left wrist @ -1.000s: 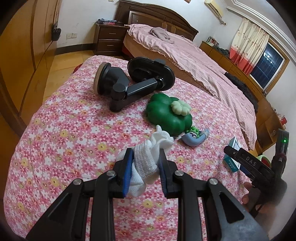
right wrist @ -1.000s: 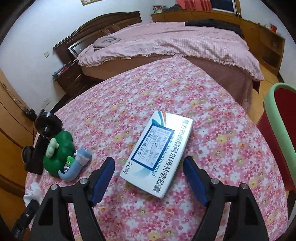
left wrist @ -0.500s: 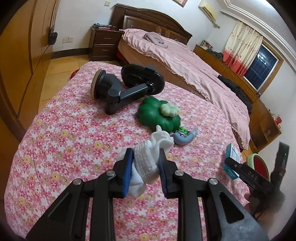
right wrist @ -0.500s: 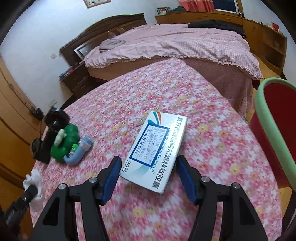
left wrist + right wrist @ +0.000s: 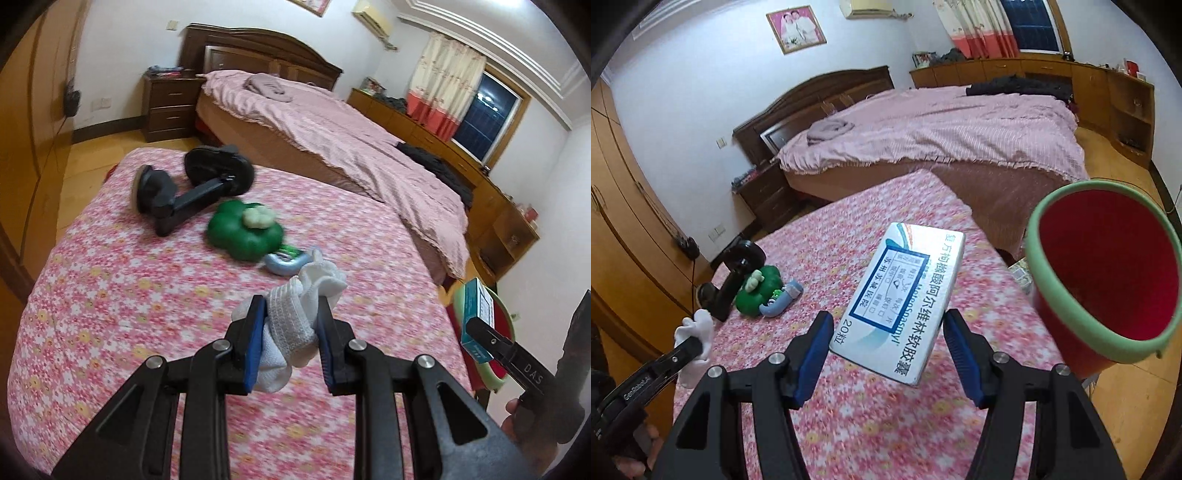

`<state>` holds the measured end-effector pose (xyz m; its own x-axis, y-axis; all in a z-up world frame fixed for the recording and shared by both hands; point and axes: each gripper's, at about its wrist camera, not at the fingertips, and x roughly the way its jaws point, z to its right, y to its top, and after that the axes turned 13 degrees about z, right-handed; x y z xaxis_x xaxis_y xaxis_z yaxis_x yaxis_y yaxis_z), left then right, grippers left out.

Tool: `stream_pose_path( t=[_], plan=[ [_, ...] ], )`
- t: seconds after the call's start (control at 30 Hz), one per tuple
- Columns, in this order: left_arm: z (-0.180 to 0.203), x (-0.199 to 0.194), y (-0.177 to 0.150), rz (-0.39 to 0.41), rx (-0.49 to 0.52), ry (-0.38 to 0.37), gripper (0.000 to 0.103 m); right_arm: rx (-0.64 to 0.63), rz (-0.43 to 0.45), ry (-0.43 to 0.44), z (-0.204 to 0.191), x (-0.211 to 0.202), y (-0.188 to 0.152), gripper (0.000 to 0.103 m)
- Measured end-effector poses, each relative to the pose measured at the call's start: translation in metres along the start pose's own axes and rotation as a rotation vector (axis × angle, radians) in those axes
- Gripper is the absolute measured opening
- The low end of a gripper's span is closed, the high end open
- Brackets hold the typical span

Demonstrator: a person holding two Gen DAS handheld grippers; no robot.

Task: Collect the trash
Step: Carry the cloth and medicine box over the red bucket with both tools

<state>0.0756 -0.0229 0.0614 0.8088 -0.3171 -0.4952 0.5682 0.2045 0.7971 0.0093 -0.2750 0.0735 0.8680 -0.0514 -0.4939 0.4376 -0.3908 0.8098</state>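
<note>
From the left wrist view, the left gripper [image 5: 290, 334] is clamped on a crumpled white sock [image 5: 295, 325], held off the floral tablecloth [image 5: 110, 295]. Nothing looks binned yet, to my eye; both pieces of trash are picked up but not dropped. A green toy [image 5: 243, 230], a small blue toy [image 5: 284, 262] and a black phone mount [image 5: 192, 188] lie on the cloth beyond. At the right edge the other tool carries a medicine box [image 5: 478, 317] over the bin.

From the right wrist view, the right gripper [image 5: 888, 354] has its jaws pressed to the medicine box's [image 5: 905, 302] edges, lifted clear of the cloth. The red bin with green rim [image 5: 1041, 273] stands just beside the table, to the right, its mouth open; I see no trash in the part that shows.
</note>
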Motion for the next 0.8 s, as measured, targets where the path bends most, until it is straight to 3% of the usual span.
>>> stream_pose_path(
  t=[0.33,0.8],
  plan=[
    [0.063,0.003,-0.003,-0.027,0.096,-0.12,0.026,0.055,0.083,-0.064,0.052,-0.046,0.012,0.065],
    [0.162,0.047,-0.013,-0.112,0.272,-0.268,0.026,0.155,0.126,-0.202,0.138,-0.06,0.032,0.065]
  ],
)
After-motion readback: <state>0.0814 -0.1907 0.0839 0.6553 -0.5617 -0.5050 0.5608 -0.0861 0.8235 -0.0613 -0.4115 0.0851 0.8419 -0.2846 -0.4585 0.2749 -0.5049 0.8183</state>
